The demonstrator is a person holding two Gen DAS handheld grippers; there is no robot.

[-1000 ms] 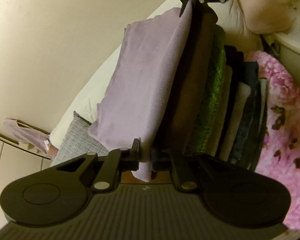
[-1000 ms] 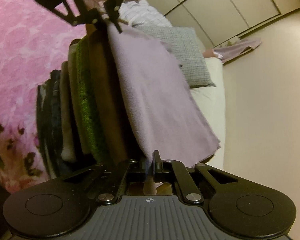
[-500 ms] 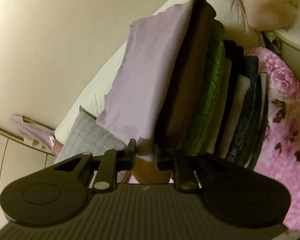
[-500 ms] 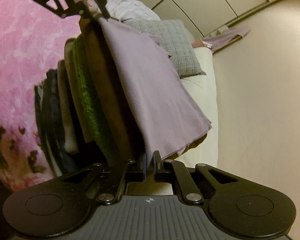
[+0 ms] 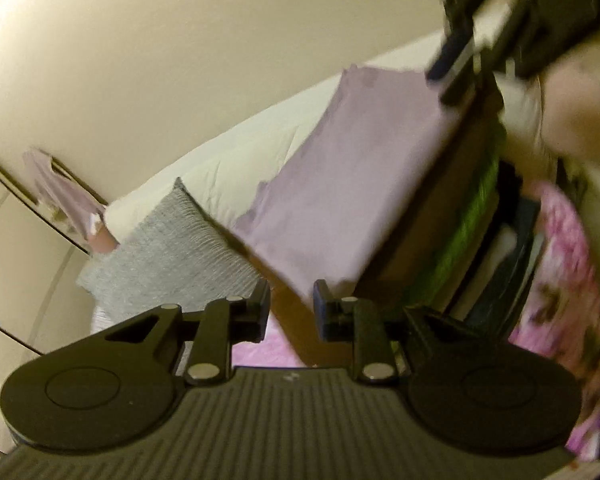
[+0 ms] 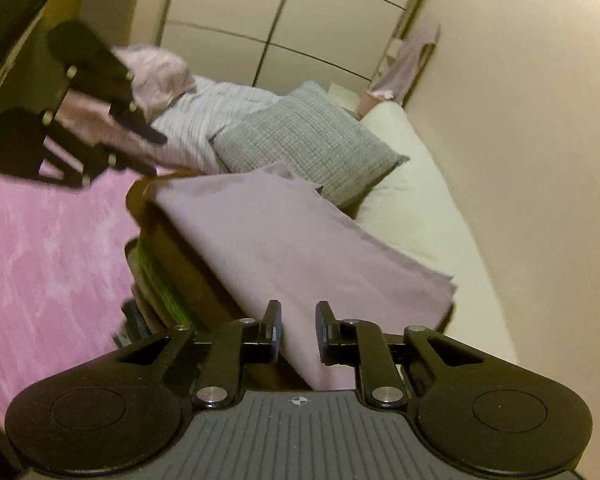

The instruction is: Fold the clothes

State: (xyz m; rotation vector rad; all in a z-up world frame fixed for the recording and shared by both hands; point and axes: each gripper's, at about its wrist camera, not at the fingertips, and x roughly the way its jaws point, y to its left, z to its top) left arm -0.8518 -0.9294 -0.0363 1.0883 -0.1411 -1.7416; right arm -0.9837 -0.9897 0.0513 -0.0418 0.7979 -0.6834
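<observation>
Lilac garment [image 5: 340, 184] folded & laid atop stack of folded clothes [image 5: 472, 232] mid-frame on the bed, both grippers' jaws just opening, released, nothing clamped; left: rumpled pinkish clothes [image 6: 156, 76] upper left, prob unfolded

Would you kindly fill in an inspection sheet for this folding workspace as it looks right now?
Surface: pink floral blanket over a bed.
Job's things: folded lilac garment tops a stack with brown and green layers.
Clutter: grey cushion, striped cloth.
Grippers: left gripper and right gripper, jaws just opened, pads apart, pressing nothing.
Cables: nothing seen.
Surroundings: cream wall, wardrobe doors, a lilac garment hanging.
</observation>
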